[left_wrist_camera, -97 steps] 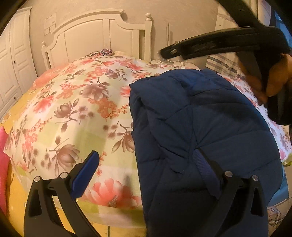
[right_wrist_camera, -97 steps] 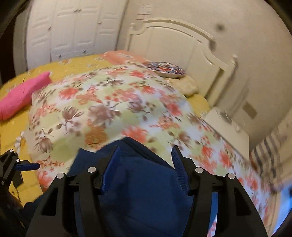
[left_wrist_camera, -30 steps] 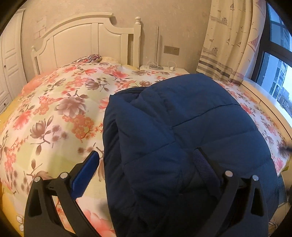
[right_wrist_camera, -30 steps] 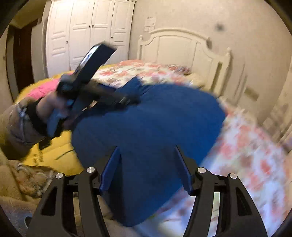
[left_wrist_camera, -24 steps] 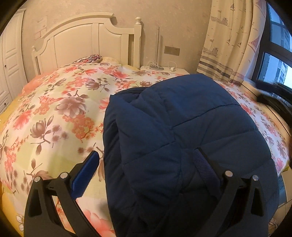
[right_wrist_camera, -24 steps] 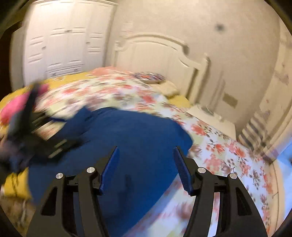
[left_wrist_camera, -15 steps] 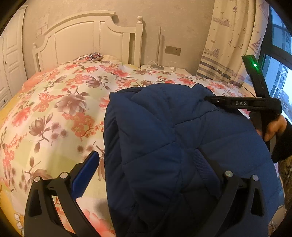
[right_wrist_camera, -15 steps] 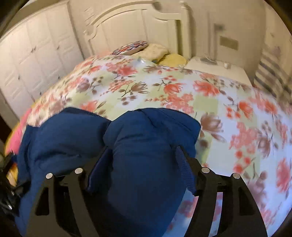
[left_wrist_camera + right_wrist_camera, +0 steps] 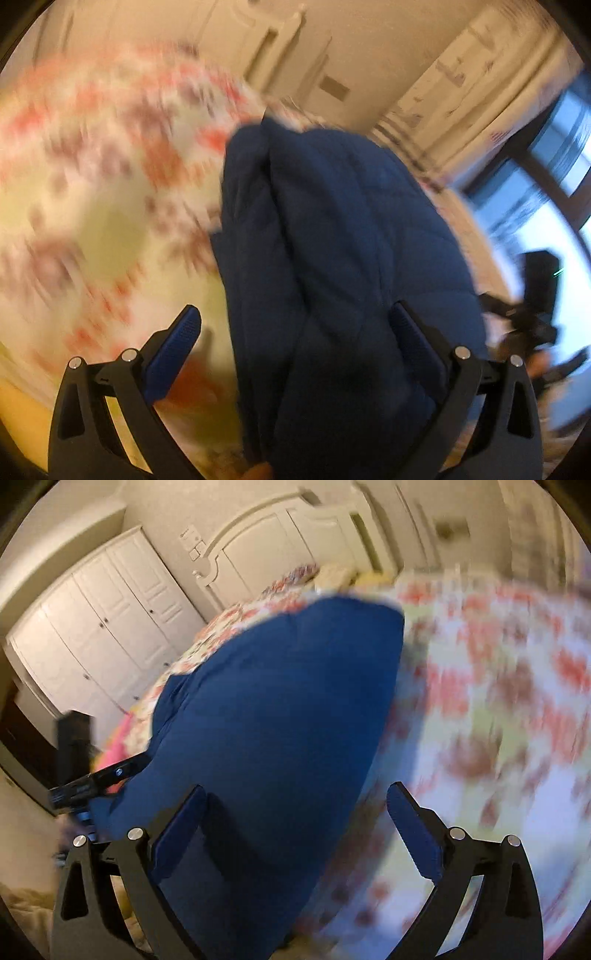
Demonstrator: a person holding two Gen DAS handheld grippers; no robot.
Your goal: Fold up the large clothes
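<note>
Right gripper (image 9: pixel 295 814): jaws spread wide, having just been opening; the near edge of the navy jacket (image 9: pixel 273 716) lies between them, up against the left blue pad (image 9: pixel 177 834), while the right pad hangs over the bedspread with nothing pressed on it. It has hold of nothing.
Left gripper (image 9: pixel 293 341): jaws also spread wide; its right pad (image 9: pixel 410 341) lies against the jacket (image 9: pixel 332 258), its left pad stands clear over the bedspread. No grip on the cloth that I can see.
Jacket: a dark blue quilted jacket, folded into a thick bundle, lying on the bed near its foot, with its near end bulging up toward both grippers.
Bedspread (image 9: pixel 491 709): floral, red and brown blooms on cream and pale green; heavily blurred in both views.
Headboard (image 9: pixel 266 550): white, at the far end of the bed, behind the jacket.
Wardrobe (image 9: pixel 96 627): white panelled doors along the wall to the left of the bed, seen from the right wrist.
Curtain (image 9: pixel 465 85): pale and patterned, beside a bright window (image 9: pixel 561 147), right of the jacket in the left wrist view.
Blur: both views smeared, so fine detail of the cloth edges is hard to make out.
</note>
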